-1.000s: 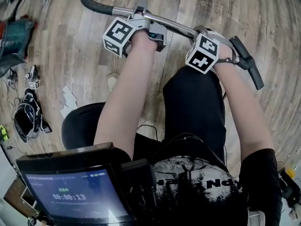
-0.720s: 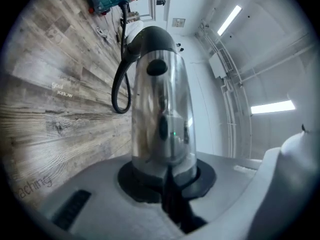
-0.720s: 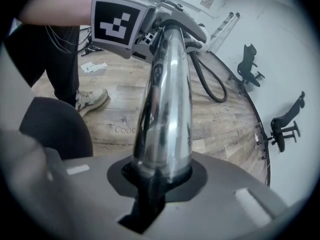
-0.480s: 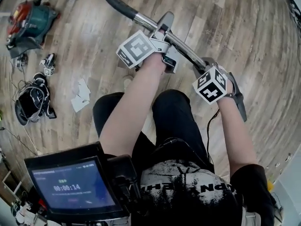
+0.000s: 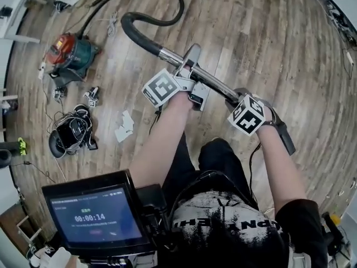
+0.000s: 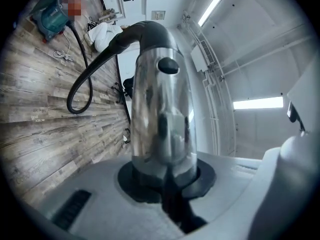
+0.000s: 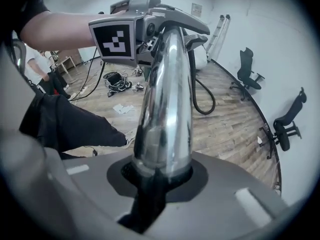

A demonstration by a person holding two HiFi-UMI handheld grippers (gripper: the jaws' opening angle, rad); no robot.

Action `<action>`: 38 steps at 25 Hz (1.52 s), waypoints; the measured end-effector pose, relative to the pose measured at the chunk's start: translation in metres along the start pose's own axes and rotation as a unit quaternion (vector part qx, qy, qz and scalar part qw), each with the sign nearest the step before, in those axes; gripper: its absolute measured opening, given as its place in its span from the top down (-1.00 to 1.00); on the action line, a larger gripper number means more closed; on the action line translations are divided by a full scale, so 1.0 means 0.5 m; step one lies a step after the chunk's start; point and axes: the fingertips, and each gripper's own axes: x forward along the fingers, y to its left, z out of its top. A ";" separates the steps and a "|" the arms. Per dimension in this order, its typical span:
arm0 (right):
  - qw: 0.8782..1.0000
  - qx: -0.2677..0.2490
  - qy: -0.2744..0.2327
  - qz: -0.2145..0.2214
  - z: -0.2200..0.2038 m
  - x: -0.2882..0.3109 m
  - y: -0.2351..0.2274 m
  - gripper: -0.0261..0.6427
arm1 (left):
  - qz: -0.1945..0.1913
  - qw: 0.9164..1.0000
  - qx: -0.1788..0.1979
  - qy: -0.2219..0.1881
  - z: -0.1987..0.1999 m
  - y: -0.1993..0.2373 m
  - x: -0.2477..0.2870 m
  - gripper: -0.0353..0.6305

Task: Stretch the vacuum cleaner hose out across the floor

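Both tongs are clamped on the chrome wand (image 5: 217,82): left tongs (image 5: 192,92) beside its hose (image 5: 139,35) end, right tongs (image 5: 269,115) further down, likely to pull the hose away from the canister (image 5: 72,52)

The hose (image 5: 136,37) is seen in black, the tube (image 5: 207,78) in silver, the vacuum (image 5: 71,50) in red and teal. Grey-brown grain is shown on the floor (image 5: 268,32), black-and-white squares on the cubes (image 5: 162,88).
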 end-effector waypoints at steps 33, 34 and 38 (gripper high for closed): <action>0.996 0.083 0.011 -0.042 -0.138 -0.241 0.205 0.69 | 0.062 0.993 0.027 0.092 -0.224 -0.188 -0.103 0.76; 0.996 0.083 0.008 -0.038 -0.138 -0.238 0.204 0.70 | 0.066 0.993 0.028 0.091 -0.224 -0.187 -0.102 0.76; 0.995 0.092 0.000 -0.026 -0.152 -0.234 0.206 0.70 | 0.090 0.990 0.032 0.099 -0.246 -0.169 -0.096 0.76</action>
